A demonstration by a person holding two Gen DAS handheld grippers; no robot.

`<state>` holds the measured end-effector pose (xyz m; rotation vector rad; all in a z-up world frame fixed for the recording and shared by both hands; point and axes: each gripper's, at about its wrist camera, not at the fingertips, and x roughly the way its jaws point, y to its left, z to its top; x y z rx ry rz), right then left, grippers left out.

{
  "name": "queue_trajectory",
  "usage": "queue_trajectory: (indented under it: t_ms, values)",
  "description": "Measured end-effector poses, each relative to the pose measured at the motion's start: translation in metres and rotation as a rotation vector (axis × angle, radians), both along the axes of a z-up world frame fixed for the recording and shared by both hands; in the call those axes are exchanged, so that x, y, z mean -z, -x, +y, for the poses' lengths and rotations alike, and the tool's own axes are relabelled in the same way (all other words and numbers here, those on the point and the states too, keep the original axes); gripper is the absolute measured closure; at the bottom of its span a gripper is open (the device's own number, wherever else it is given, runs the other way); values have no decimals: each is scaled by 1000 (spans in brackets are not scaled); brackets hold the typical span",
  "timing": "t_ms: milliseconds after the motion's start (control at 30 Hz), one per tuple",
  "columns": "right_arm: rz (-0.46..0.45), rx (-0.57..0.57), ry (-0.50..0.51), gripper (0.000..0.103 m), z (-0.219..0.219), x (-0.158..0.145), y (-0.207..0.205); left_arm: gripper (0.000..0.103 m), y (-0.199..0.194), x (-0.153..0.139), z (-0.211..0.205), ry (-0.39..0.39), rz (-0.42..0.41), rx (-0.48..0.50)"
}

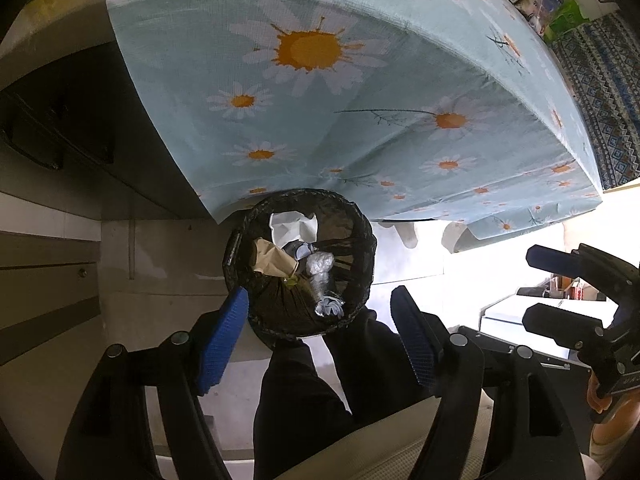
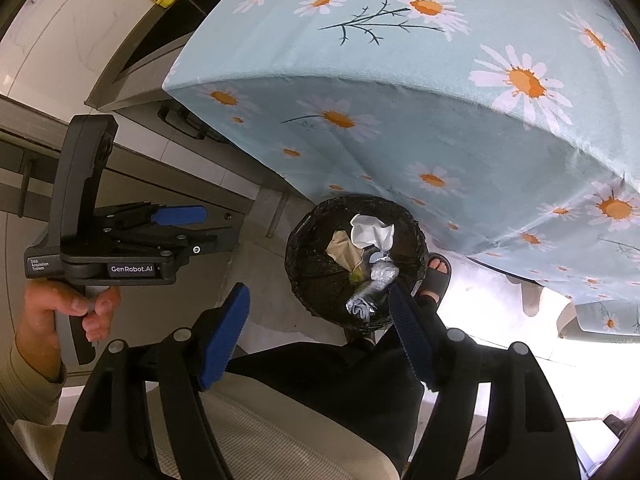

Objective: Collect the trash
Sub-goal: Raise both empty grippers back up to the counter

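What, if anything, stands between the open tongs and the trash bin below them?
Nothing visible does. The left tongs and right tongs, both open and empty, hang above the bin, whose mouth is uncovered; the tablecloth hangs beside it.

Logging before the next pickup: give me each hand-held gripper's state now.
Left hand-held gripper: open, holding nothing, above the trash bin.
Right hand-held gripper: open, holding nothing, above the same bin.

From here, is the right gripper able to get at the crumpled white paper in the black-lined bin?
Probably yes: the right gripper hangs open above the bin, and the white paper lies uncovered on top.
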<state>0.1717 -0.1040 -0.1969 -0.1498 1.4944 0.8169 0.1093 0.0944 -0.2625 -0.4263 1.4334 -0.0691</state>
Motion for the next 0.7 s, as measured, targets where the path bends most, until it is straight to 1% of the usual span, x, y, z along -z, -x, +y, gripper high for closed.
queue_trajectory:
  t_ms: [300, 467, 700]
  values:
    - [-30, 21, -7, 31, -7, -11, -5, 32, -2, -16, -1, -7, -30, 5]
    - [-59, 32, -13, 31, -13, -25, -10, 32, -7, -29, 0, -16, -55, 11]
    - [-118, 56, -35, 31, -19, -53, -25, 32, -19, -57, 0, -39, -110, 30]
